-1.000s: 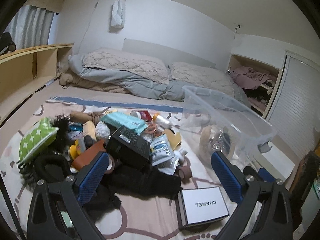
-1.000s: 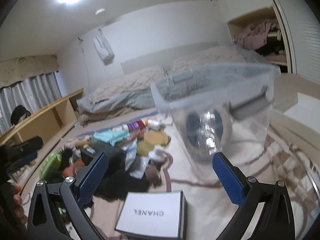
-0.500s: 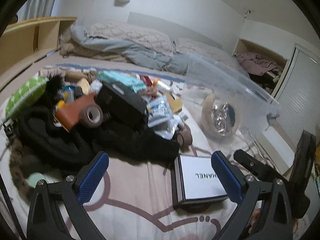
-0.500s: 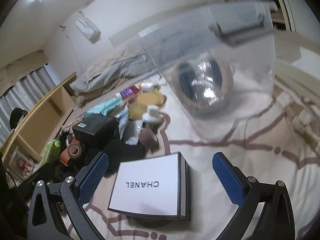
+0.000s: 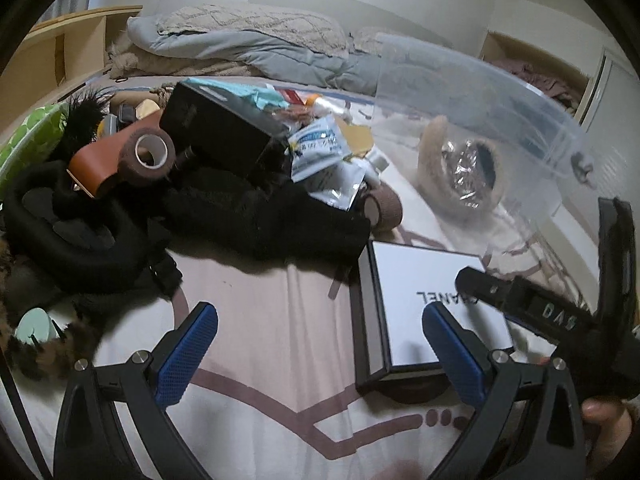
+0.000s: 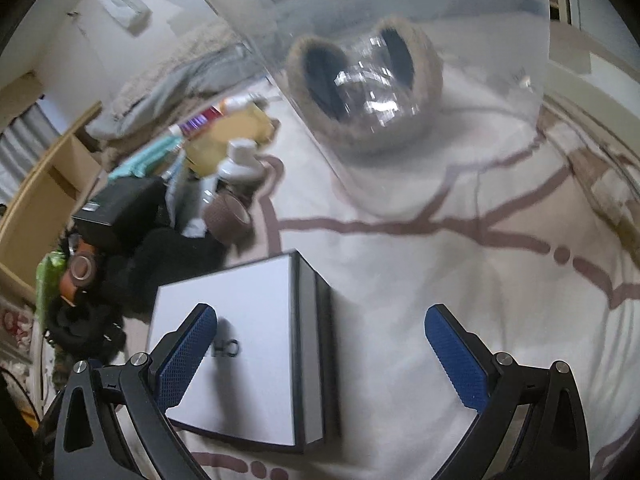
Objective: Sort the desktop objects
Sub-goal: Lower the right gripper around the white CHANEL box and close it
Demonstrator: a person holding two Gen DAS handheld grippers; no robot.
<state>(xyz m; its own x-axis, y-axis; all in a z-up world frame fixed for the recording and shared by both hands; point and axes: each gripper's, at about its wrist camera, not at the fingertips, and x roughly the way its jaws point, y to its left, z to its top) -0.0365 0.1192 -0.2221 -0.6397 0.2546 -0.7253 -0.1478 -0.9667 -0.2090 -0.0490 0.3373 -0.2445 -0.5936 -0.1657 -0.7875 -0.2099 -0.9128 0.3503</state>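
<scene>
One white box (image 6: pixel 236 344) with black sides and a lettered lid, lying flat on the patterned bedspread (image 6: pixel 460 320), at about 7 o'clock of the right-hand view and 4 o'clock of the left-hand view. Judged the item in hand for sorting: it lies apart from the heap, nearest both tools.

Right tongs (image 6: pixel 320 354): spread wide, empty. One blue finger (image 6: pixel 188 350) hangs over the lid, the other stands beyond the box's right edge, so the box's right side sits between them. That reads as lining up to grip; no contact can be confirmed.

Left tongs (image 5: pixel 320 354): spread wide, empty, hovering over bare bedspread just left of the box, seemingly on standby.

One clear plastic bin (image 5: pixel 500 120), at 2 o'clock of the box, near it. Inside, one fur-trimmed item (image 6: pixel 360 80) with something shiny and crinkled; likely the destination, hence kept close.

One unsorted heap at 10 o'clock of the box, counted as far as visible:
- black box (image 5: pixel 224 132), one
- brown bandage rolls, two: one (image 5: pixel 150 156) on the heap, one (image 5: pixel 382 208) at its near edge
- orange-brown leather piece (image 5: pixel 100 160), one
- printed foil pouch (image 5: pixel 324 152), one or more; cannot tell
- black fuzzy garments (image 5: pixel 240 216), number unclear
- green spotted pouch (image 5: pixel 28 140), one

Bedding (image 5: pixel 248 44) lies behind, at 12 o'clock.
</scene>
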